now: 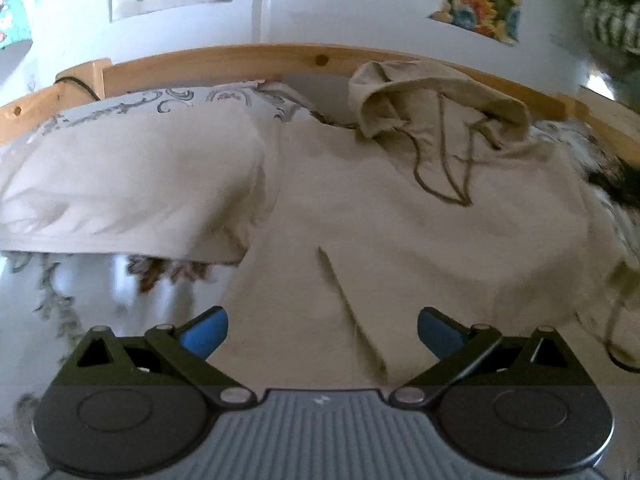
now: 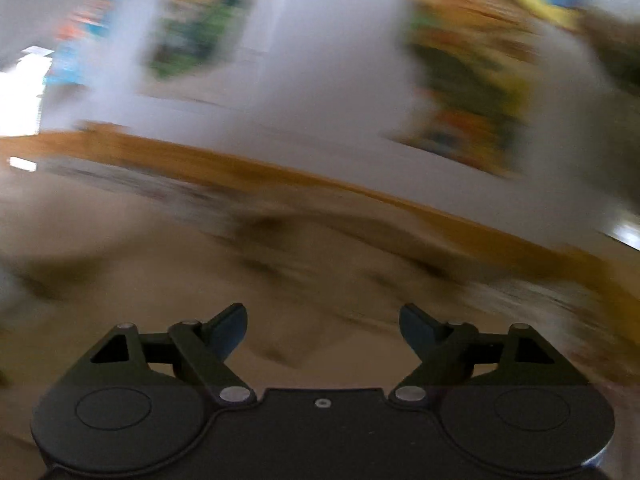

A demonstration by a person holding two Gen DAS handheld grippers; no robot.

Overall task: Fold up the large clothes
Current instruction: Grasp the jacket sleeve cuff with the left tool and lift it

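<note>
Beige cotton covers most of the bed (image 1: 80, 300): a hoodie (image 1: 400, 240) lies spread on the patterned bedding, its hood (image 1: 424, 96) and dark drawstrings (image 1: 444, 168) bunched at the far edge against the wooden bed frame (image 1: 240, 60), its hem at the near edge. The body's long axis runs straight away from the left hand-held gripper (image 1: 322, 334), from near edge to far edge. One sleeve (image 1: 132, 196) stretches crosswise toward the bed's left side, well out from the body.

The left hand-held gripper hovers low over the hem end, pointed along the garment, its blue fingertips (image 1: 206, 332) spread wide with nothing between them. A pocket seam (image 1: 352, 312) lies just ahead of it.

The right hand-held gripper (image 2: 322, 330) is likewise spread and empty; its view is heavily blurred, showing only beige cloth below and the frame beyond, so its exact spot over the hoodie cannot be told. Judging by this, the left one is better placed for the outstretched sleeve.
</note>
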